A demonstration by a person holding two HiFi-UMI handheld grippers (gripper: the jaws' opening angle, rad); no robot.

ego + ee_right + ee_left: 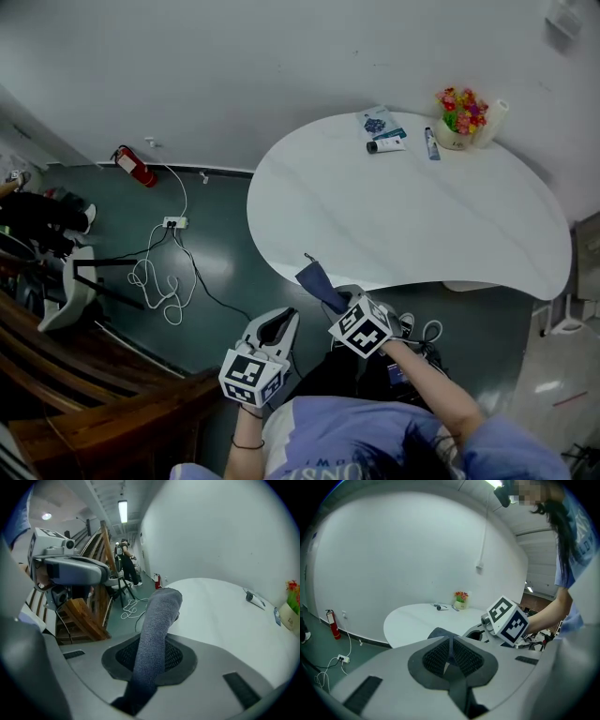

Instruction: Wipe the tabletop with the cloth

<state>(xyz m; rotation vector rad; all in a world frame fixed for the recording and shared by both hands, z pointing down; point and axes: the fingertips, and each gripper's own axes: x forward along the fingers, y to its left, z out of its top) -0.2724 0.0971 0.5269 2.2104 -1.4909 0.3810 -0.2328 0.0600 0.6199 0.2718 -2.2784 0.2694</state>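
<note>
One cloth (158, 616) in right hand-held gripper (149, 657), tail hidden between jaws

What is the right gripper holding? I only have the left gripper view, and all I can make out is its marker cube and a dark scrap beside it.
Observer: The right gripper is shut on a grey-blue cloth, which stands up from between its jaws.
Operator: Is that cloth over the table?
Observer: Only just. In the head view the cloth's tip reaches the near edge of the white table, while the gripper itself is off the table, over the floor. I cannot tell whether the tip touches the top.
</note>
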